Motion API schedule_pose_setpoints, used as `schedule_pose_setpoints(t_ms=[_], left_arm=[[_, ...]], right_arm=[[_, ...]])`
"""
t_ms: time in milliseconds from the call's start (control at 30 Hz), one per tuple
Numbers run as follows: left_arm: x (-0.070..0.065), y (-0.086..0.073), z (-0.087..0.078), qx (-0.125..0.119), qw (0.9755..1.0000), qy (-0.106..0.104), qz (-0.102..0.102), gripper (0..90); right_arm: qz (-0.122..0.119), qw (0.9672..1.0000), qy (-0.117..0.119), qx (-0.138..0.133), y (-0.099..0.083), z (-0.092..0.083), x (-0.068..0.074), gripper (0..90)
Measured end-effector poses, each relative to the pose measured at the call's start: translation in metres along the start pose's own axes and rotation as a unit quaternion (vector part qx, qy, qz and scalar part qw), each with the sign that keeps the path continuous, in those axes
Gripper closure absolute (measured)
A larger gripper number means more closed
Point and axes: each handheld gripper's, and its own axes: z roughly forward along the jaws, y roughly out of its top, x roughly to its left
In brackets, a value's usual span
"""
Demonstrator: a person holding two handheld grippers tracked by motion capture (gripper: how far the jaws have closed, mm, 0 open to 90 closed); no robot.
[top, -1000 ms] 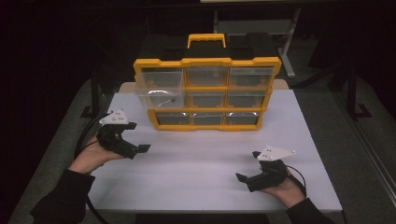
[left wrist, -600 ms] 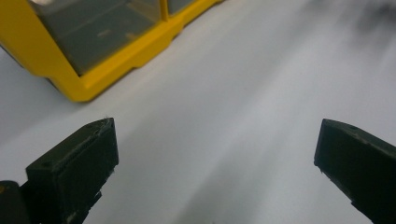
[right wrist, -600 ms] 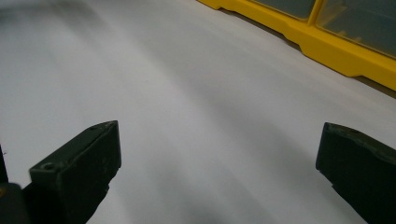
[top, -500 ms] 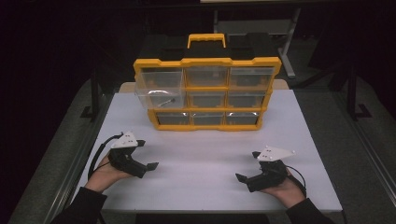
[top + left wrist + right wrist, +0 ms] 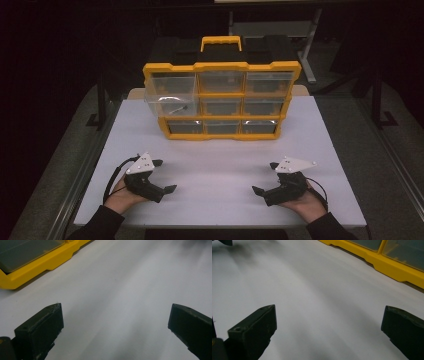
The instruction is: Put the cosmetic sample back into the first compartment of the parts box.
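The yellow drawer box [image 5: 222, 100] stands at the back of the white tabletop [image 5: 220, 170]. The left gripper [image 5: 163, 176] and right gripper [image 5: 263, 177] rest near the front, well apart from it, jaws wide apart and holding nothing.

A white rectangular counter [image 5: 320, 145] is standing in a dim room, catching most of the light. Behind it, a second grey table with metal legs [image 5: 280, 25] is sitting in near darkness.
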Motion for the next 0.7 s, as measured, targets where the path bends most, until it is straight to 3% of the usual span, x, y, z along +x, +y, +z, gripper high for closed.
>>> schedule_pose_setpoints(t_ms=[333, 667, 700], left_arm=[[-0.0012, -0.0035, 0.0017, -0.01, 0.9999, -0.006, -0.007, 0.0], [0.0009, -0.0052, 0.0016, -0.006, 0.9999, -0.007, -0.009, 0.0], [0.0013, -0.0062, 0.0029, 0.002, 0.9999, -0.008, -0.011, 0.0]], right_arm=[[0.0, 1.0, -0.001, 0.001, -0.0005, -0.0001, -0.0002, 0.0], [-0.001, 1.0, -0.001, 0.003, -0.0011, 0.0008, 0.0, 0.0], [-0.002, 1.0, -0.001, 0.004, -0.0016, 0.0013, -0.0001, 0.0]])
